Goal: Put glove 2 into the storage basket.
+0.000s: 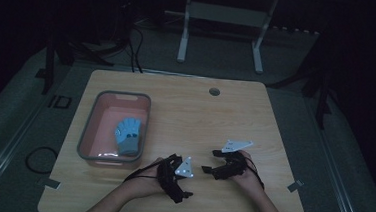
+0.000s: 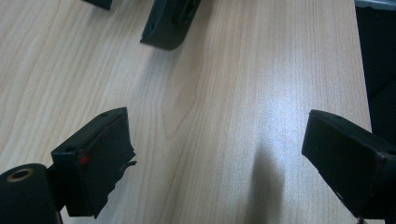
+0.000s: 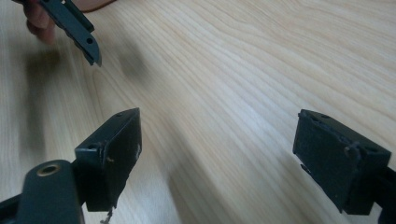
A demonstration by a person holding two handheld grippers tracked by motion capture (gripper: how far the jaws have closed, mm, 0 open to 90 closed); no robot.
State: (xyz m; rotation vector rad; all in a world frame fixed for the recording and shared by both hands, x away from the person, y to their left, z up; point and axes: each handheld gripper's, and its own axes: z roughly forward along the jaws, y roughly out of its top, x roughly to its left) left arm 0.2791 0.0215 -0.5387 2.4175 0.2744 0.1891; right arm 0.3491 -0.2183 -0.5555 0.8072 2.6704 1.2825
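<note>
Above, in the high view: left gripper (image 1: 186,182) and right gripper (image 1: 209,168) held low over the near part of the wooden surface (image 1: 200,112), tips facing each other and close together, nothing between either pair of fingers. Pink bin (image 1: 90,129) with grey rim well to the left of both, on the surface; blue glove (image 1: 128,136) lying inside it, toward its near right corner, untouched. Round cable hole (image 1: 214,91) far beyond the fingers, near the far edge.

Next, the left gripper view: left gripper (image 2: 219,154) spread wide, fingers (image 2: 100,154) empty, bare wood grain between them. Beyond the fingers, at top, a dark finger of the right gripper (image 2: 168,23) just above the surface.

Lastly, the right gripper view: right gripper (image 3: 219,154) likewise spread wide, fingers (image 3: 114,149) holding nothing, bare surface between them. Beyond and to the left of the fingers, one finger of the left gripper (image 3: 74,28), a fingertip of the person's hand (image 3: 39,21) behind it.
</note>
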